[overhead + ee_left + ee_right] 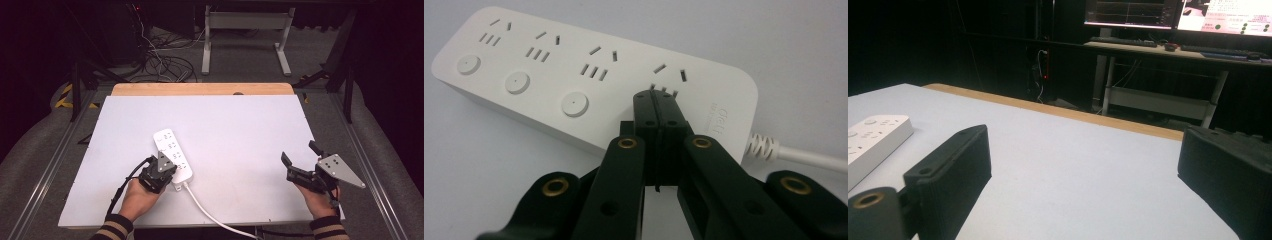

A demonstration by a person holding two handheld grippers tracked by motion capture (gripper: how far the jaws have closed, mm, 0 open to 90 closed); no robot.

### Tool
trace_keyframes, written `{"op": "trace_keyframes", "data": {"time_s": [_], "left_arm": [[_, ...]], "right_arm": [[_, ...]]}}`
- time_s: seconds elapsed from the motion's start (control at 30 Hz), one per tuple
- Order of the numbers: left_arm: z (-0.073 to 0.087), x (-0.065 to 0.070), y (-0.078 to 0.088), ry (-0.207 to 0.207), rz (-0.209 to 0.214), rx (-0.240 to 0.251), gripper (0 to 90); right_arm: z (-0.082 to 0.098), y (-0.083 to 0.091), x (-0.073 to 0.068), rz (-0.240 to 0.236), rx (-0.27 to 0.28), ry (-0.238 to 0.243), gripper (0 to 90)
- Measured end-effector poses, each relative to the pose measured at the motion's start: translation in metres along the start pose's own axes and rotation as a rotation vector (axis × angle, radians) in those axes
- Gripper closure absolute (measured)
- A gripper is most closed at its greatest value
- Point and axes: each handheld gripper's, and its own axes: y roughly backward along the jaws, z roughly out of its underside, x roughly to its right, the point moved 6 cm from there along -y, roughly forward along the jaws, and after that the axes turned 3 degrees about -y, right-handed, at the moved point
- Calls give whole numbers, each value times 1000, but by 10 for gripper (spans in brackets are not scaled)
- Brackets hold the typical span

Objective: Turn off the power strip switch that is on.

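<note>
A white power strip (172,152) lies slantwise on the white table (225,125), its white cable (210,212) running off the near edge. The strip (574,65) has several sockets, and three round buttons are in sight. My left gripper (656,97) is shut with nothing between its jaws; its tips rest on the strip's top at the cable end, below the last socket. From above, the left gripper (167,172) sits over that same end. My right gripper (300,152) is open and holds nothing, low over the table's right side. Between its jaws (1088,170) there is bare table, with the strip (873,140) far left.
A wooden strip (200,89) borders the table's far edge. Behind it on the floor stand a white desk frame (245,30) and tangled cables (165,60). Lit monitors (1168,12) sit on a far desk. Metal rails (60,150) run along both sides.
</note>
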Motion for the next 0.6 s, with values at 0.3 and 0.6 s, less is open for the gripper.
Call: {"op": "trace_keyframes", "data": {"time_s": [0.3, 0.6], "left_arm": [[0, 1, 0, -4, 3, -2, 900], [0, 0, 0, -3, 1, 1, 900]], "right_arm": [[0, 0, 0, -3, 2, 0, 74], [1, -1, 0, -1, -7, 5, 74]]}}
